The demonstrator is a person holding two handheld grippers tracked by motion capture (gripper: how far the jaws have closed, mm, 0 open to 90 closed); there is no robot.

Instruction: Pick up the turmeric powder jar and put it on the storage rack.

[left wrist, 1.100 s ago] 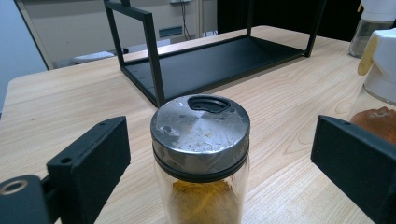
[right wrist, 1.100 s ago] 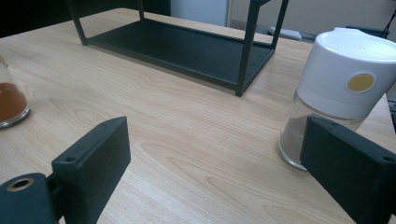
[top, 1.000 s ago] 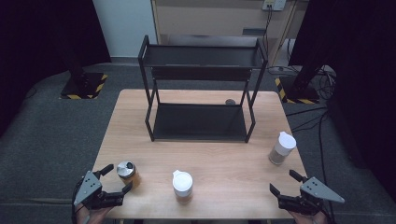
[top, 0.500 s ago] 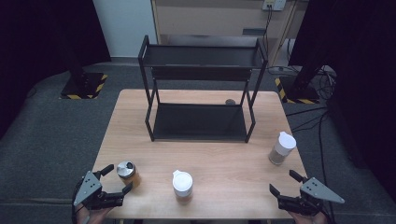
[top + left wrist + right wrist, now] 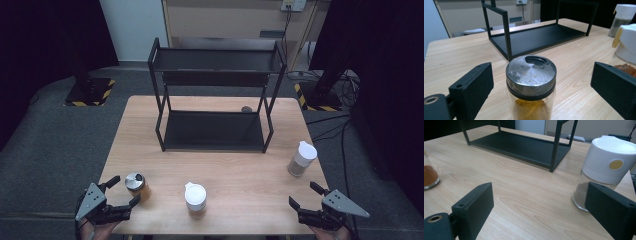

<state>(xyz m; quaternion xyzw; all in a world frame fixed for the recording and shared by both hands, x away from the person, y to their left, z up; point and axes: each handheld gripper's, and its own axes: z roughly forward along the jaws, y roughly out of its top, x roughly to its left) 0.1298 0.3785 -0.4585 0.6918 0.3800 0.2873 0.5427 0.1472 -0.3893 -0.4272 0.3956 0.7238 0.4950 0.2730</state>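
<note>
Left gripper view: unlabelled spice jar point(image 5: 531, 86) between spread hand-held gripper point(image 5: 544, 90) jaws; right hand-held gripper point(image 5: 541, 212) likewise agape.

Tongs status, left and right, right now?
Left tongs: open, jaws either side of the metal-lidded spice jar, not touching it.
Right tongs: open, holding nothing; the white-capped jar stands just ahead.

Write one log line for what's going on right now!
left gripper: open around metal-lidded jar | right gripper: open, near white-capped jar | middle jar: untouched | rack: empty
</note>
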